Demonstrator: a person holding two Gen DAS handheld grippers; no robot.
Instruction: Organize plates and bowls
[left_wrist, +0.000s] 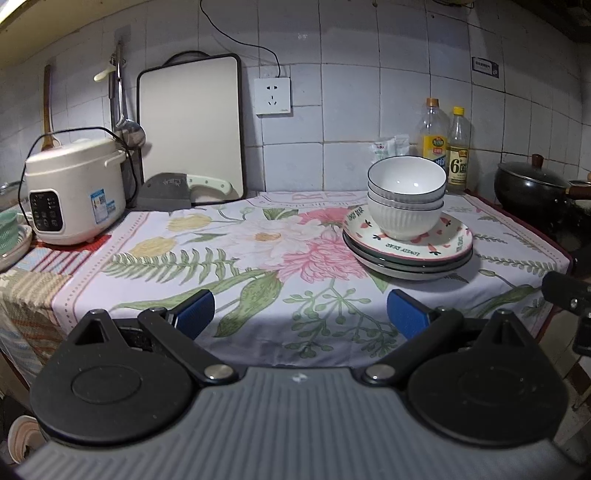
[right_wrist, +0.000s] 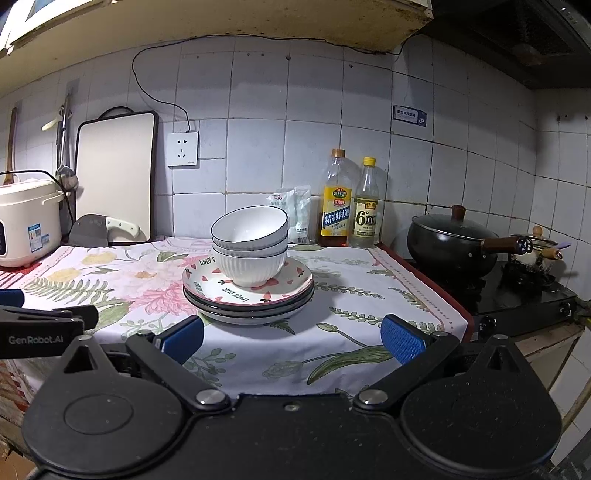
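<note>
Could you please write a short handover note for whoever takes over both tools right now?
Left tool: open, holding nothing, short of the dishes.
Right tool: open, holding nothing, facing the stack.
Three nested white ribbed bowls with dark rims sit on the stacked patterned ceramic plates, on the floral tablecloth.
Done: everything stands in one pile.
Left: I cannot tell whether more sorting is wanted.

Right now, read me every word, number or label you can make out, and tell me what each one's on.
"LOVELY BEAR": rim of the top plate.
"6°": label of the yellow-capped bottle.
"GenRobot.AI": left tool body.
Chinese characters: oil bottle label.
Too small or blurred: rice cooker sticker, wall sign, white packets, cleaver blade.
</note>
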